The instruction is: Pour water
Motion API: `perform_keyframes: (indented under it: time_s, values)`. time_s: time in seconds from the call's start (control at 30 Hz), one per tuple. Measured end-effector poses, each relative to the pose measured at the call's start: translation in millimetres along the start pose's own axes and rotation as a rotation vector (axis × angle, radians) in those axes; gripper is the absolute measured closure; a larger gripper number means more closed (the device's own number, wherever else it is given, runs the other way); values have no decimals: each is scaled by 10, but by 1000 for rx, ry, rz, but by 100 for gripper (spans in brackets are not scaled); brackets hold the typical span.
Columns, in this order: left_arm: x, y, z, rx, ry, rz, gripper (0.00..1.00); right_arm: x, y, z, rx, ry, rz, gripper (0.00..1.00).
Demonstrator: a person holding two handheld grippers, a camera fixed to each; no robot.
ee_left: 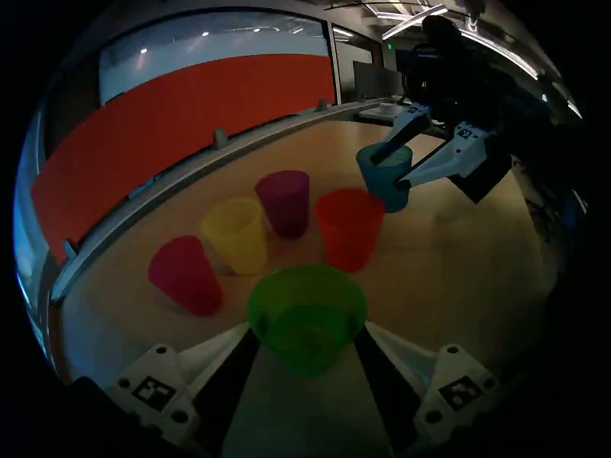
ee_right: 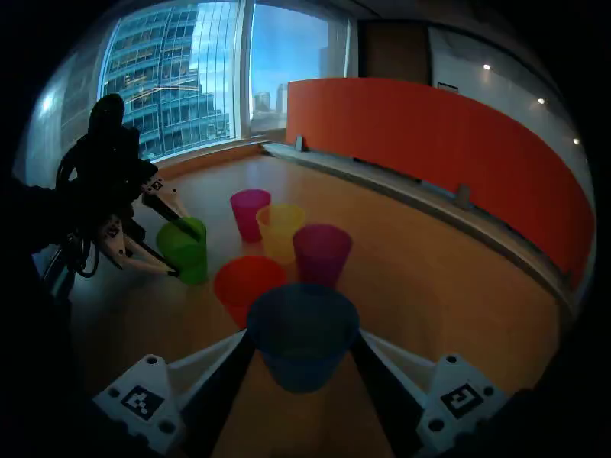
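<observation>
Clamping a green cup [ee_left: 307,305] in the left gripper [ee_left: 307,336] and a blue cup [ee_right: 302,328] in the right gripper [ee_right: 302,347], we hold both near the orange cup [ee_left: 349,225]; a purple cup [ee_left: 284,202] stands just beside it.

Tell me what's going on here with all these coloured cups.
A person holds a tool in each hand. The left tool is closed on a green cup, the right tool on a blue cup, both cups upright. Between them, a pink cup, a yellow cup, a purple cup and an orange cup stand on the wooden table. No pouring yet; whether any cup holds water I cannot tell.
</observation>
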State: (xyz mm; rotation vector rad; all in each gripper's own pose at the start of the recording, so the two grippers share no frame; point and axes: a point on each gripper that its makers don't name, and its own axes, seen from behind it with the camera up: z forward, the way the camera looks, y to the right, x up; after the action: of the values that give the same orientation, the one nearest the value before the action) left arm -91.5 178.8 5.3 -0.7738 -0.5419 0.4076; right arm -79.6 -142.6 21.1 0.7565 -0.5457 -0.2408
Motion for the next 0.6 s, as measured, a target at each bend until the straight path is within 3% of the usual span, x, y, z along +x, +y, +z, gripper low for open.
perform_keyframes:
  time_s: [0.6]
  values:
    - [-107,32,33,-12,-8,-22,18,-170,4,54,-12,-31,-3,10]
